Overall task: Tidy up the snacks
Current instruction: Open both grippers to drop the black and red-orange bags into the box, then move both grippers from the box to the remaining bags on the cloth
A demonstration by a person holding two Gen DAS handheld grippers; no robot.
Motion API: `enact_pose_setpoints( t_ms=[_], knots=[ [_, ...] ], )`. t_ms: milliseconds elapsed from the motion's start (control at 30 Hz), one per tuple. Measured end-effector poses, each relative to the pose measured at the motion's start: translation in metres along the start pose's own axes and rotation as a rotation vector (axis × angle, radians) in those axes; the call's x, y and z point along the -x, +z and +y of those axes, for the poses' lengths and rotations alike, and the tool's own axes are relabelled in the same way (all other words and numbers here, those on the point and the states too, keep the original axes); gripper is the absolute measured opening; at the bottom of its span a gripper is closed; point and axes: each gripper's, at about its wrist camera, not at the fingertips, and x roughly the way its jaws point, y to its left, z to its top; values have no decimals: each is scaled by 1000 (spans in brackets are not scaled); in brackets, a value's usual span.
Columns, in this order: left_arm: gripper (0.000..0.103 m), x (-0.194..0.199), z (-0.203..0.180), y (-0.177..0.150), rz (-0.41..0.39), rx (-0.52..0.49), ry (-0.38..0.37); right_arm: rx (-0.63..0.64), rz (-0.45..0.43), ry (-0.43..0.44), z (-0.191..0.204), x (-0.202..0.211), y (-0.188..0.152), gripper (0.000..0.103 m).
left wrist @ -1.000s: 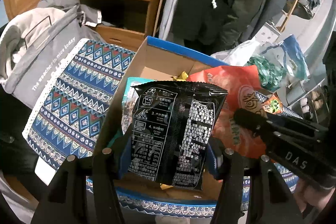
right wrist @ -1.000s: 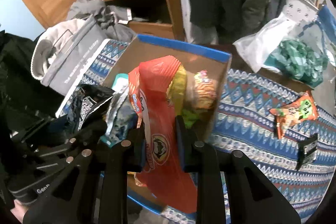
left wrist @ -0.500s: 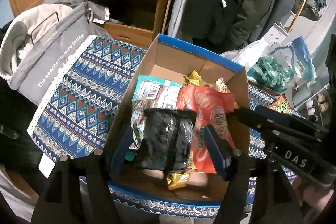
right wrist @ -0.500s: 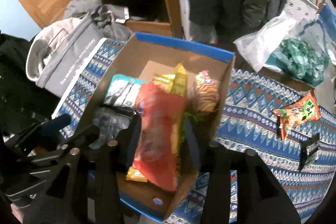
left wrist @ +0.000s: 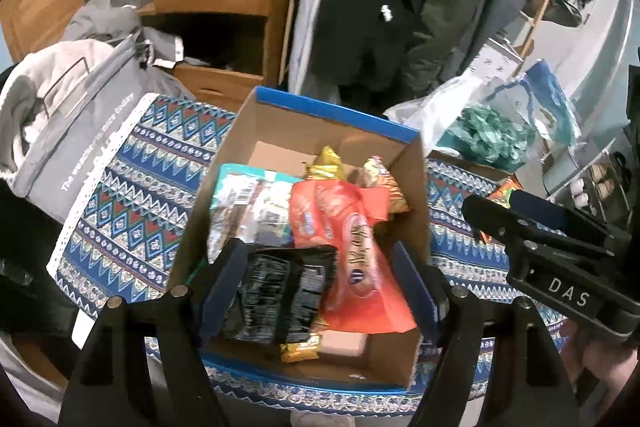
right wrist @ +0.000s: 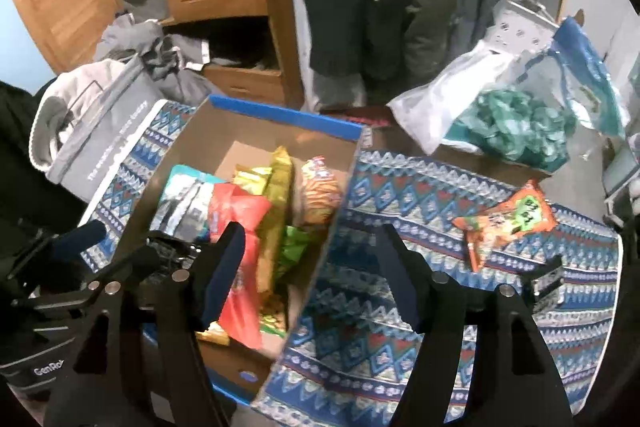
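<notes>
My right gripper (right wrist: 312, 275) hangs over the near right wall of the blue-rimmed cardboard box (right wrist: 280, 117), jaws opening, nothing between them. Red plastic snack bag (right wrist: 240, 227) lies inside among other packets. Orange snack packet (right wrist: 508, 219) sits apart on the patterned blue tablecloth (right wrist: 400, 187).

One cardboard box (left wrist: 280, 131) with blue edging, holding seven visible snack packets: one black (left wrist: 280, 303), one red-orange (left wrist: 352, 247), one teal-and-white (left wrist: 244, 191), two yellow (right wrist: 280, 187), one green (right wrist: 294, 247) and one round orange-patterned (right wrist: 320, 191). One orange snack packet (right wrist: 508, 223) on the patterned cloth (right wrist: 400, 195), right. Two plastic bags (right wrist: 500, 115), far right.
</notes>
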Motion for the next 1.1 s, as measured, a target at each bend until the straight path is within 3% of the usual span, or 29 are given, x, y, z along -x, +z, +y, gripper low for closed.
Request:
enact_pose_setpoints(
  t_ms=[500,800,1100],
  knots=[
    [77,-4,-68,-5,14,-117,-50,-65,-27,-58,-59,34,-24,72],
    [83,-7,-118,-13,15,-219,-74,-175,-18,-112,-124,49,-51,72],
    [83,-29,-158,-25,65,-293,-79,-324,25,-178,-201,51,-86,72]
  ],
)
